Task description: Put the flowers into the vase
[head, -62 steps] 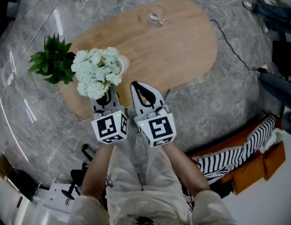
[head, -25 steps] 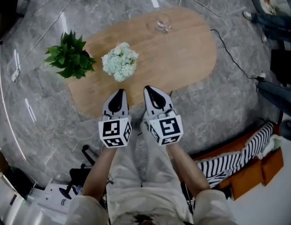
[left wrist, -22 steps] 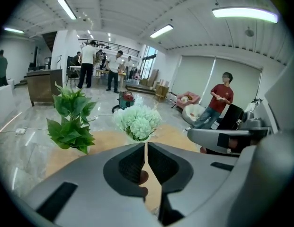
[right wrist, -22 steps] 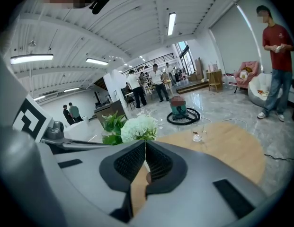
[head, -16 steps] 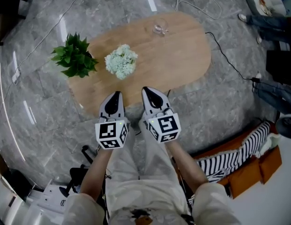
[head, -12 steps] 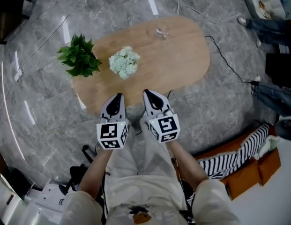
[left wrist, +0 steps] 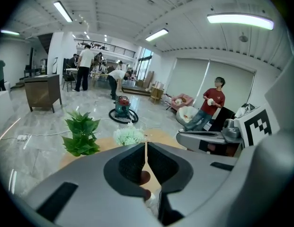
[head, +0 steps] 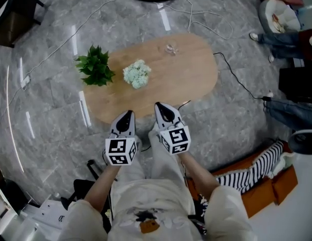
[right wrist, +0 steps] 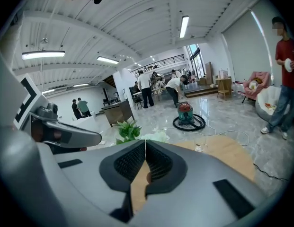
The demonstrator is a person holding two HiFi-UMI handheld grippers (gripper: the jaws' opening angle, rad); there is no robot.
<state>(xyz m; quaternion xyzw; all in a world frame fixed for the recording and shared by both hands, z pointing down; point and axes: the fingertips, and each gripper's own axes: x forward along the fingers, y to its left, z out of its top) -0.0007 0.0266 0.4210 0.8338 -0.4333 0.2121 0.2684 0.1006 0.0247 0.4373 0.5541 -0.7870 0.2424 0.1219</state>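
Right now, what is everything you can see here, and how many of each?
Table: one, light wood, oval, on the grey floor.
Flowers: one bunch, white, on the table's left part.
Plant: one, green, at the table's left end.
Glass: one, clear, near the table's far edge.
Vacuum cleaner: one, red and green, on the floor beyond the table.
Striped cloth: one, black and white, lower right.
Left gripper: one, grey, jaws together, empty.
Right gripper: one, grey, jaws together, empty.
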